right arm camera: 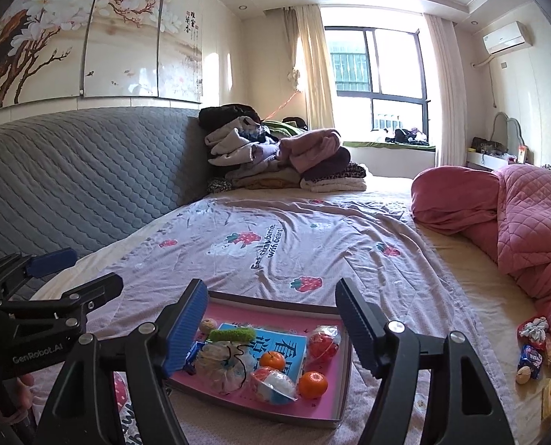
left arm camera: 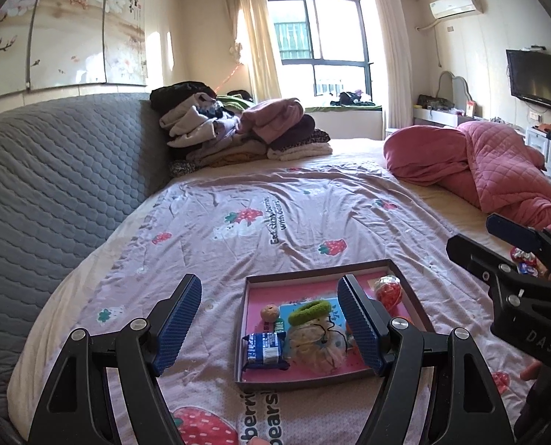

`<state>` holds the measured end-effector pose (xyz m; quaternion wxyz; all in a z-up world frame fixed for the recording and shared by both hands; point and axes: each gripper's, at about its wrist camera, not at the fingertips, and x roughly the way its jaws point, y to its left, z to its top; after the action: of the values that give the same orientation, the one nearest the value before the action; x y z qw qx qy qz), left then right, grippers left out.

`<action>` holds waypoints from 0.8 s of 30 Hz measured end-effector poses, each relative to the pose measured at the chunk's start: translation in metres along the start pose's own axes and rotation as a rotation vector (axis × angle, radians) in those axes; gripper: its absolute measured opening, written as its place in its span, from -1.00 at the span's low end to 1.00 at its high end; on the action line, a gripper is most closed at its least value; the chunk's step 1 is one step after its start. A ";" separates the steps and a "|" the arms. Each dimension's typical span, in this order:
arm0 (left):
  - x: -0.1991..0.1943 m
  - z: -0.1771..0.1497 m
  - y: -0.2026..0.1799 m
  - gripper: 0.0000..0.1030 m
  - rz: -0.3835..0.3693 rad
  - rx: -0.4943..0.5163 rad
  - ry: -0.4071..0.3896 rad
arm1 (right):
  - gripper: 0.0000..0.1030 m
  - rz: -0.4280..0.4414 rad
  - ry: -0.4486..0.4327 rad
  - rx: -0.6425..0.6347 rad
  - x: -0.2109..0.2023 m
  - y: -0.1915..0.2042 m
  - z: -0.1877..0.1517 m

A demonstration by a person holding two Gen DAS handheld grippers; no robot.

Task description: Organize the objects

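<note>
Left gripper point(left arm camera: 269, 324): jaws spread, nothing between the pads. Tray point(right arm camera: 334, 404) at 6 o'clock on the bed point(right arm camera: 312, 230), holding two oranges point(right arm camera: 313, 384), wrapped balls and a book. Right gripper point(right arm camera: 271, 328): released, empty. Loose snacks point(right arm camera: 531, 358) at 4 o'clock.
</note>
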<state>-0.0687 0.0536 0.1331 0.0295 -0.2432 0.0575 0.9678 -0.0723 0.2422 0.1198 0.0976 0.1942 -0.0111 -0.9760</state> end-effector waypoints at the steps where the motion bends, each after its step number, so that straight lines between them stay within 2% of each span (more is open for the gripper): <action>1: -0.002 -0.001 0.000 0.49 -0.005 -0.001 0.000 | 0.38 -0.003 -0.003 0.002 -0.002 0.000 0.000; 17: -0.033 -0.021 0.014 0.49 0.027 -0.012 0.017 | 0.39 -0.010 0.008 -0.012 -0.021 0.015 -0.012; 24: -0.042 -0.037 0.013 0.49 0.018 -0.005 0.033 | 0.39 -0.024 0.011 -0.013 -0.030 0.016 -0.020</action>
<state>-0.0158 0.0349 0.1219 0.0193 -0.2585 0.0580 0.9641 -0.0344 0.2323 0.1136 0.0870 0.1989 -0.0019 -0.9761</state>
